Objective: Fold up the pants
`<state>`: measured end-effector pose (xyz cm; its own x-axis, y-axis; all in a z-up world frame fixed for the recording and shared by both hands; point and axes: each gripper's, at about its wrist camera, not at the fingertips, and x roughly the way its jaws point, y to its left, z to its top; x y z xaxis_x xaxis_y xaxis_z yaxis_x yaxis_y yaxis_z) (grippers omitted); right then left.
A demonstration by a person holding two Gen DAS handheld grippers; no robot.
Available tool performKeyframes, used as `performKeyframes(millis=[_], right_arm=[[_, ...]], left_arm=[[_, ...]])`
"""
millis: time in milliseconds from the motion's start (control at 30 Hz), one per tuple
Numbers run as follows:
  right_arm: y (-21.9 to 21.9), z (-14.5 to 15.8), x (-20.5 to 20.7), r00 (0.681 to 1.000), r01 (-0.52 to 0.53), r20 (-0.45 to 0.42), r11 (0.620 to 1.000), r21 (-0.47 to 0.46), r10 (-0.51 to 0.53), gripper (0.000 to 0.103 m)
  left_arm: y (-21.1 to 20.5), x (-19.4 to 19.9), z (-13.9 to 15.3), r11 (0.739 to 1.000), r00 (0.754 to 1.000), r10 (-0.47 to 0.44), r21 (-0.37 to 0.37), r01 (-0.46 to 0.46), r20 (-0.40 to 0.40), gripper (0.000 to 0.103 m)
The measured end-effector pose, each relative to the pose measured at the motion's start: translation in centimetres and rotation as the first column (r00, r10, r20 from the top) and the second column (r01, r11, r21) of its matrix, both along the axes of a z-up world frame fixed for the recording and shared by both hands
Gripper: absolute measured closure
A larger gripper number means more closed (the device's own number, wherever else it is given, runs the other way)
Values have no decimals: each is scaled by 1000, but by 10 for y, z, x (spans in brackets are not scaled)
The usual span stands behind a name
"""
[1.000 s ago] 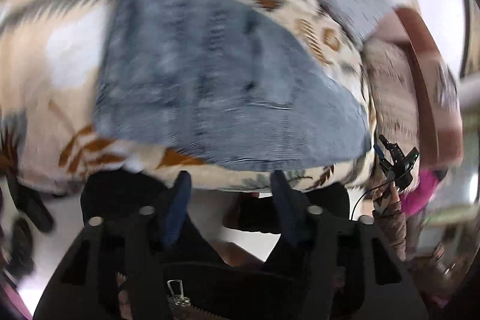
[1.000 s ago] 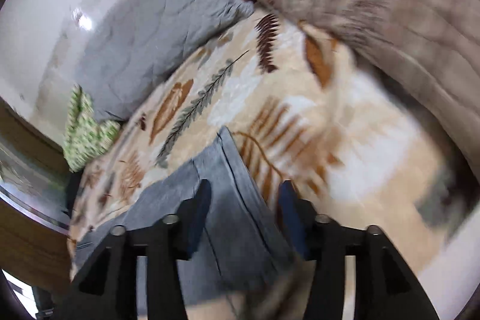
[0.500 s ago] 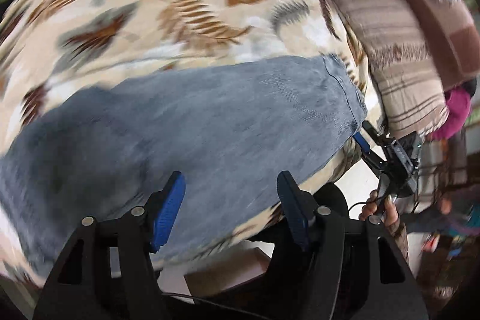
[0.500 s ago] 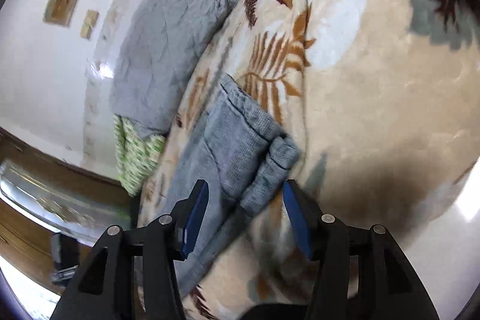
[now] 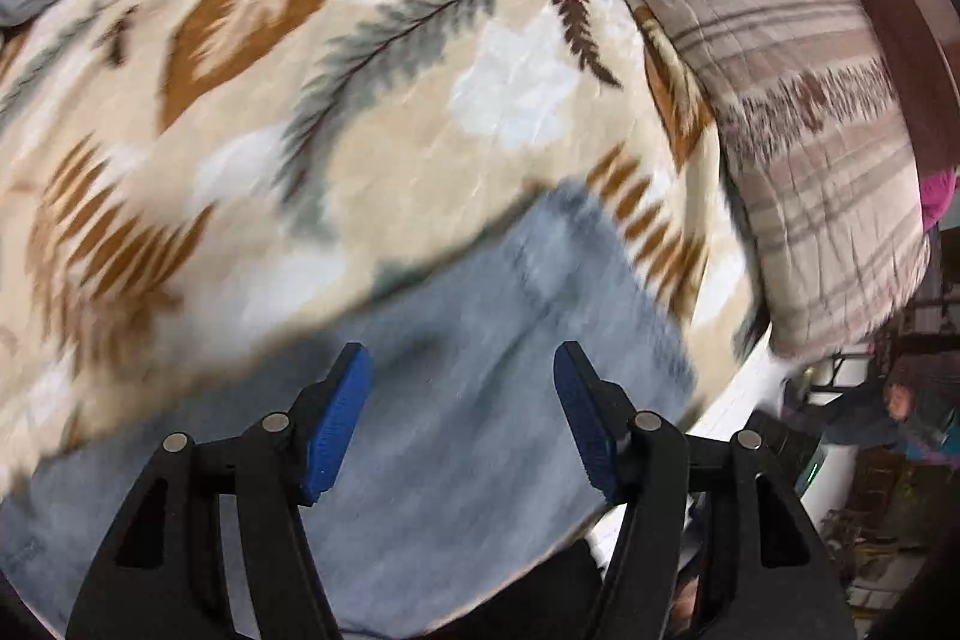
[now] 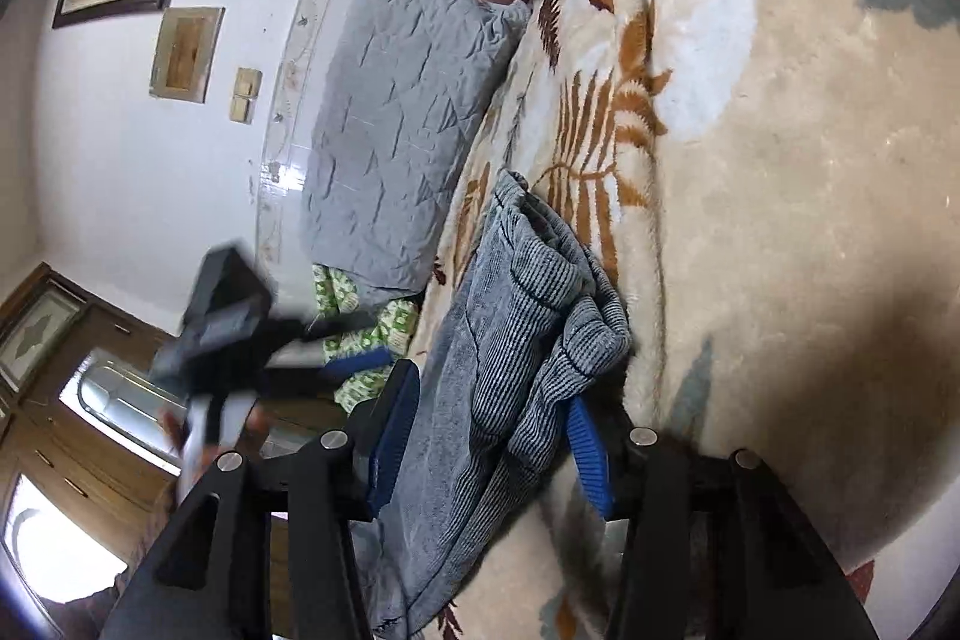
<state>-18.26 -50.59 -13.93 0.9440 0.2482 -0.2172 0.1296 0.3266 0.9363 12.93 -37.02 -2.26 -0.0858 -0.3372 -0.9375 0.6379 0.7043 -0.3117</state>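
Left gripper swept along the pants to their hem; right gripper dropped, jaws closing around bunched fabric.

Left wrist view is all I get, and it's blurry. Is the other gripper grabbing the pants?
Observer: The right gripper has the pants between its jaws. The jaws have just been closing, but I can't tell if they pinch yet.
Operator: Are the pants flat there?
Observer: No, that end is bunched into folds on the blanket.
Operator: What's past the pants?
Observer: A green cloth, tucked next to a grey pillow.
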Motion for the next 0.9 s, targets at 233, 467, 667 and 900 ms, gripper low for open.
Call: performKeyframes(millis=[233,467,667,900], right_arm=[[-3,-1,-1,999,-14,36,1000,15,13,55],[-2,-3,-3,999,-6,45,1000,12,6,55],[1,-1,-6,999,3,51,1000,17,-4,52],[-4,-4,-4,995,-9,102,998,69,2,55]], left_arm=[[-53,30,-38,999,993,-42,16,44,-113,40],[-75,26,-60,983,969,-178,20,184,-172,40],[-89,21,-62,957,943,-287,-4,291,-166,31],[-113,-10,-66,891,874,-451,-35,453,-180,18]])
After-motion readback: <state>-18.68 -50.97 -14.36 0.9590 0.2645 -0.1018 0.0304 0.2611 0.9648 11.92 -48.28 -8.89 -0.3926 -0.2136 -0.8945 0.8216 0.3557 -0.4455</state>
